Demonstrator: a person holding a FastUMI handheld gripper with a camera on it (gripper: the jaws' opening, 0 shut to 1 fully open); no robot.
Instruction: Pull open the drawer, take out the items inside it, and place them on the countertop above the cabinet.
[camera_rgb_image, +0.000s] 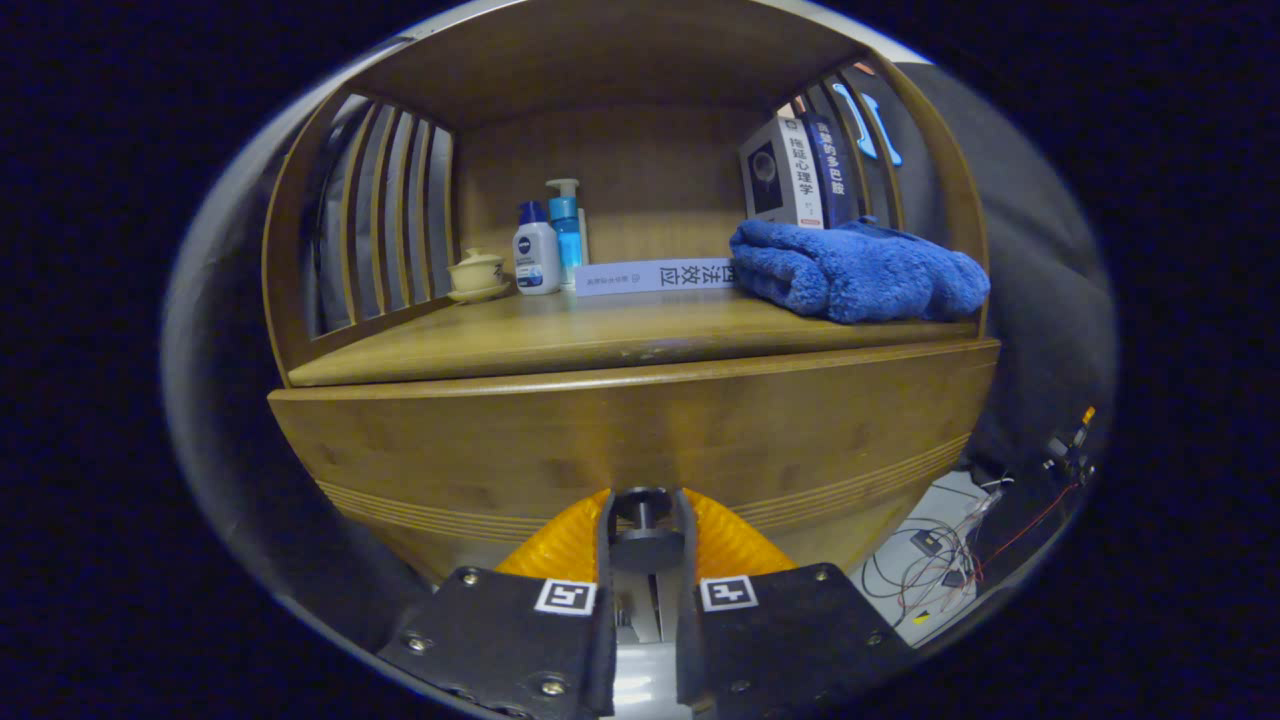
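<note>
A wooden cabinet stands right in front of me, its drawer front (640, 440) closed against the frame. A dark round knob (645, 530) sticks out of the drawer's lower middle. My gripper (645, 525) is shut on that knob, one finger pressing on each side of its stem. The countertop (560, 335) runs above the drawer. The drawer's inside is hidden.
On the countertop lie a folded blue towel (860, 270) at the right, a flat book (655, 276), two bottles (548, 245) and a lidded cup (478, 274) toward the back left. Upright books (800, 172) lean behind the towel. Cables (950, 550) lie on the floor at the right.
</note>
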